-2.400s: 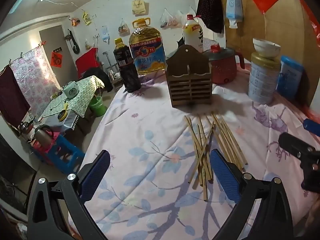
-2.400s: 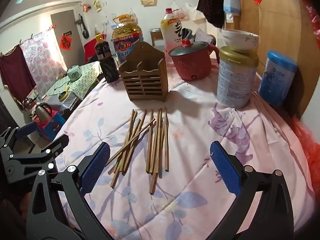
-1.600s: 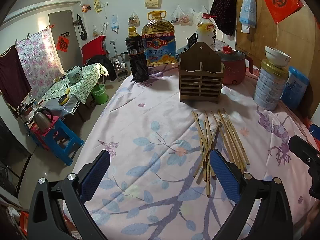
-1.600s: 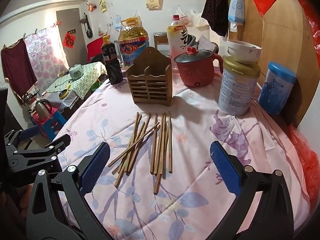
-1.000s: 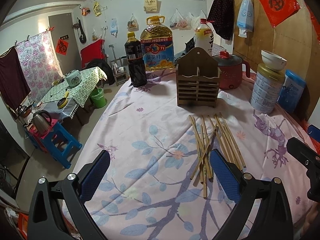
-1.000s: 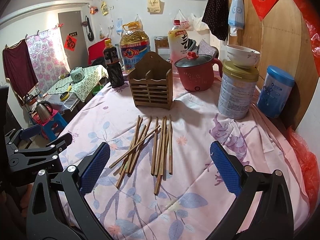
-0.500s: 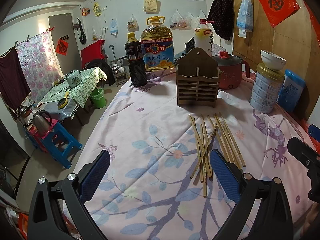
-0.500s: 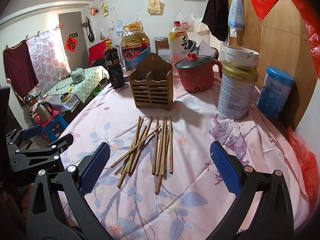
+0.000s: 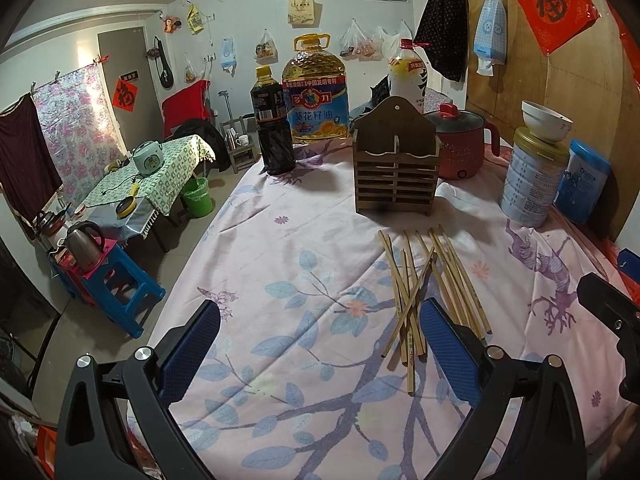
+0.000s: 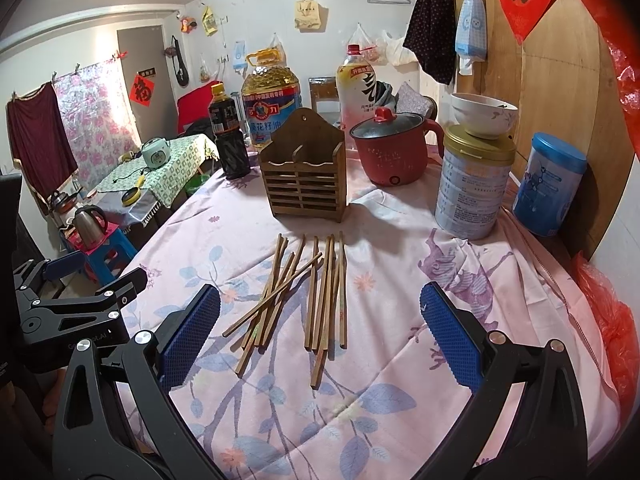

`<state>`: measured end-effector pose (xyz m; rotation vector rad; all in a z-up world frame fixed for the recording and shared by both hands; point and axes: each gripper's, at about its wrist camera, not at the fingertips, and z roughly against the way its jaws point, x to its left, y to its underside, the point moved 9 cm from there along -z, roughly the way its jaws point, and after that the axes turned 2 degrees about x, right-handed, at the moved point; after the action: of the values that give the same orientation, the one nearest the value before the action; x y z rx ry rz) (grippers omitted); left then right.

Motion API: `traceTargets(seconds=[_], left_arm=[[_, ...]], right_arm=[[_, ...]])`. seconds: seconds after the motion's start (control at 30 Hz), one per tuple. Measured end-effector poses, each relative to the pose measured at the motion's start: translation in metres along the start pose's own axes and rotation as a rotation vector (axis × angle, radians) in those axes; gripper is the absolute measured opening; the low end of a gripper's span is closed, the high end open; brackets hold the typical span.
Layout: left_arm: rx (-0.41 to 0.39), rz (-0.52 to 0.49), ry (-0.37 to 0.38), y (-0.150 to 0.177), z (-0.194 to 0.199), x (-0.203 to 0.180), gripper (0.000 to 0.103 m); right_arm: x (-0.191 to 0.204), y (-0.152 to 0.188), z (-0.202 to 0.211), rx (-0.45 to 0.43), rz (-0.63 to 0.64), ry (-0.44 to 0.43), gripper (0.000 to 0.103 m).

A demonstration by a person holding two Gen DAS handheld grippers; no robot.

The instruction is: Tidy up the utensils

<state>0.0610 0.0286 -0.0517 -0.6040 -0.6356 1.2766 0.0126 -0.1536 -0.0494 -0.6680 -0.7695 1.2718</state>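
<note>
In the left wrist view, the left gripper (image 9: 318, 344) hangs above the near part of the table, its jaws spread wide with nothing between the blue pads (image 9: 188, 354). The cloth (image 9: 280, 264), pink with blue leaves, covers the table. The chopsticks (image 9: 430, 284) lie loose on it in a scattered bunch, right of centre, their near ends just beside the right pad; one stick lies slantwise across the others. Beyond them stands the holder (image 9: 395, 164), a slatted wooden box with two compartments, upright and apart from the sticks. Far left of the holder are a dark bottle (image 9: 272, 120) and an oil jug (image 9: 315, 92); behind it on the right sits a red pot (image 9: 460, 146). A tin (image 9: 532, 180) with a bowl (image 9: 546, 120) on top stands further right, next to a blue can (image 9: 584, 182). The right gripper (image 9: 612, 320) shows only in part at the right edge. In the right wrist view, the right gripper (image 10: 320, 340) has its jaws spread wide too, holding nothing. The chopsticks (image 10: 320, 292) lie ahead between the pads in two loose groups, near the middle of the cloth (image 10: 400, 300), with the holder (image 10: 306, 172) upright beyond their far ends. The pot (image 10: 390, 150), tin (image 10: 472, 192) and can (image 10: 550, 184) stand to the right, and the left gripper (image 10: 84, 304) is at the left edge.
</note>
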Motion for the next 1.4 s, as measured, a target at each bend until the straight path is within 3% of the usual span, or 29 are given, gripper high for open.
traceTargets(seconds=[1.4], left_arm=[[0.000,-0.002,-0.001,0.0001,-0.0003,0.0007,0.097]], right_arm=[[0.0018,0.0004,0.0024,-0.005,-0.005,-0.005,0.097]])
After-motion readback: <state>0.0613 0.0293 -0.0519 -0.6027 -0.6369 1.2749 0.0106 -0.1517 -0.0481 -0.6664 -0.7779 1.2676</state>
